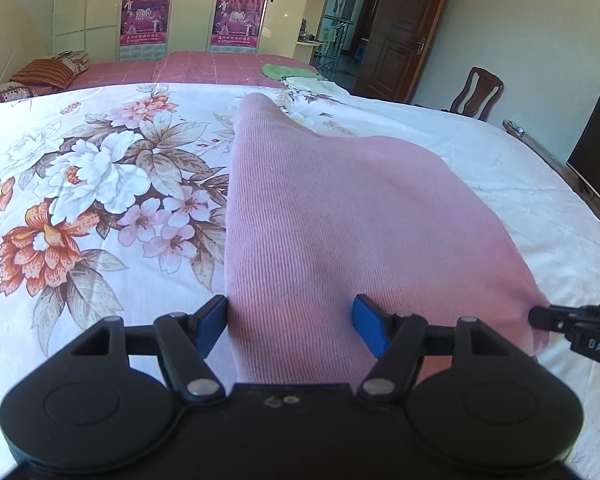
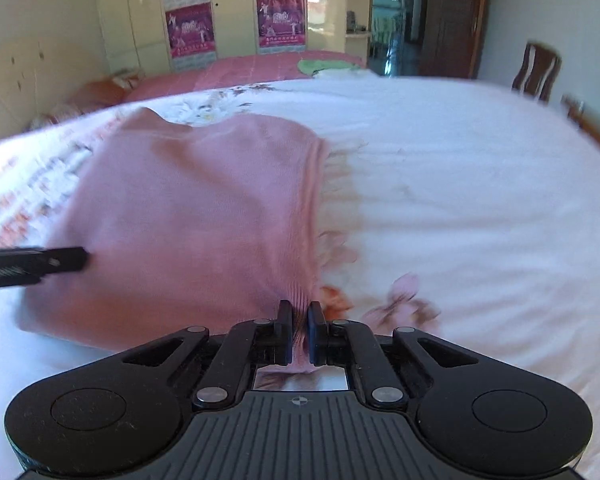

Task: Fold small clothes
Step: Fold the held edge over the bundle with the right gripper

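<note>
A pink ribbed knit garment (image 1: pixel 340 208) lies on the floral bedsheet (image 1: pixel 80 184). In the left wrist view my left gripper (image 1: pixel 290 322) is open, its blue pads either side of the garment's near left edge, the cloth lying between them. My right gripper (image 2: pixel 300 332) is shut on the garment's near right corner (image 2: pixel 300 312). The garment (image 2: pixel 196 216) spreads left and away from it in the blurred right wrist view. The right gripper's tip shows at the right of the left wrist view (image 1: pixel 572 322); the left gripper's finger shows at the left of the right wrist view (image 2: pixel 40 264).
A second bed with a pink cover (image 1: pixel 188 66) and a green cloth (image 1: pixel 288 72) lies behind. Wardrobes with posters (image 1: pixel 144 16), an open door (image 1: pixel 404 28), a wooden chair (image 1: pixel 478 94) and a dark screen (image 1: pixel 598 148) ring the bed.
</note>
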Tool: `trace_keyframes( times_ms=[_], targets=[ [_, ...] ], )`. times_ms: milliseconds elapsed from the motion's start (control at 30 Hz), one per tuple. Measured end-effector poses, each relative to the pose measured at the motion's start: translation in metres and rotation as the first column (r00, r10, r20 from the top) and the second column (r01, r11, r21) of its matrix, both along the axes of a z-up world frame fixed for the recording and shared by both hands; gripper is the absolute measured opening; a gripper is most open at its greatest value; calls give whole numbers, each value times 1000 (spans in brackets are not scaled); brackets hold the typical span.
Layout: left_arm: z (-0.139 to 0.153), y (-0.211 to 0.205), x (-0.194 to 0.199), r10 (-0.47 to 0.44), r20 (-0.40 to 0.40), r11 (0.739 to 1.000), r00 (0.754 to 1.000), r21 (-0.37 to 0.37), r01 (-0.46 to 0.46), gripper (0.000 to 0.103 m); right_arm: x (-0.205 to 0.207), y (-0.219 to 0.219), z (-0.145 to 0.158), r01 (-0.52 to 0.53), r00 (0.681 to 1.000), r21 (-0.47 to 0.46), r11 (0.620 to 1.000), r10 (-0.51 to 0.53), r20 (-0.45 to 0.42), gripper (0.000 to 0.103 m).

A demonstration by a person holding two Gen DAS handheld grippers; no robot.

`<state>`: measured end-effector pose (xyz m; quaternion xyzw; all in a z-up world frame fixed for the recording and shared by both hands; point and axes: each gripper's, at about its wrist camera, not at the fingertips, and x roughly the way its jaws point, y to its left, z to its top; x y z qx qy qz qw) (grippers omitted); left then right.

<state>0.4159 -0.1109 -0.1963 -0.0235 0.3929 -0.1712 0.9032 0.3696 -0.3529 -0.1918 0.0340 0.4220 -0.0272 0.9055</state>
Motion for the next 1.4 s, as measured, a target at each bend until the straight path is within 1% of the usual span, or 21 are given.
trace_keyframes(
  times_ms=[33, 133, 167, 200, 267, 300, 400, 500, 567, 633, 833, 933, 967, 1000, 1067, 1133, 1200, 1267, 1300, 1367, 1400],
  targets=[
    [-1, 0, -1, 4, -2, 1000, 1000, 0, -4, 68, 3, -5, -7, 2, 999, 52, 999, -1, -35, 7],
    [-3, 4, -1, 13, -33, 1000, 999, -26, -13, 69, 6, -6, -10, -27, 999, 42, 999, 28, -28, 7],
    [-2, 6, -1, 10, -44, 999, 999, -32, -12, 69, 7, -9, -7, -29, 999, 64, 998, 31, -30, 10],
    [0, 8, -1, 8, -47, 999, 999, -32, -9, 69, 5, -17, 0, -21, 1000, 117, 993, 23, -16, 20],
    [9, 11, -2, 9, -29, 1000, 1000, -23, -10, 68, 1, -32, 13, -3, 999, 208, 978, -4, 37, 36],
    [13, 12, -1, 12, -20, 1000, 1000, -24, -12, 68, 3, -39, 22, 0, 998, 239, 971, -14, 60, 38],
    [28, 12, 10, 29, 7, 999, 1000, -42, -28, 67, 27, -50, 38, -13, 995, 285, 959, -14, 94, 37],
    [36, 2, 32, 42, 9, 998, 999, -53, -42, 67, 61, -50, 35, -15, 997, 294, 956, -9, 79, 37],
    [35, -3, 49, 61, 0, 996, 998, -64, -61, 67, 84, -53, 25, 7, 999, 331, 944, -23, 46, 37],
    [32, -6, 63, 92, -7, 994, 996, -65, -92, 67, 103, -57, 16, 10, 999, 368, 930, -27, 40, 37],
    [15, -2, 103, 170, -70, 980, 983, -90, -176, 67, 149, -65, 1, 18, 999, 402, 915, -33, 28, 37],
    [7, -1, 114, 180, -92, 976, 979, -107, -190, 70, 160, -64, 1, -8, 999, 392, 920, -11, 46, 37],
    [7, 0, 116, 184, -89, 975, 979, -110, -194, 72, 161, -62, 2, -21, 998, 376, 926, -4, 65, 29],
    [6, 0, 118, 189, -84, 974, 978, -112, -198, 72, 162, -59, 4, -35, 996, 358, 933, 4, 86, 7],
    [6, 1, 121, 207, -77, 969, 975, -120, -215, 72, 159, -57, 8, -59, 992, 324, 944, 21, 121, 7],
    [6, 2, 125, 222, -83, 964, 972, -134, -231, 72, 154, -52, 11, -80, 986, 255, 964, 40, 160, 7],
    [5, -1, 128, 217, -87, 963, 972, -143, -227, 72, 150, -52, 6, -62, 984, 182, 981, 30, 175, 7],
    [-1, -5, 131, 216, -83, 967, 973, -116, -225, 74, 157, -52, -15, -58, 995, 183, 981, 42, 90, 7],
    [-5, -5, 132, 222, -94, 966, 970, -114, -232, 77, 157, -53, -20, -46, 996, 180, 983, 30, 88, 7],
    [-8, 0, 133, 236, -112, 959, 965, -135, -250, 79, 156, -56, -19, -25, 995, 216, 976, 5, 95, 8],
    [-7, 2, 133, 234, -110, 960, 966, -134, -247, 79, 156, -57, -15, -32, 995, 215, 976, 11, 96, 11]
  ],
)
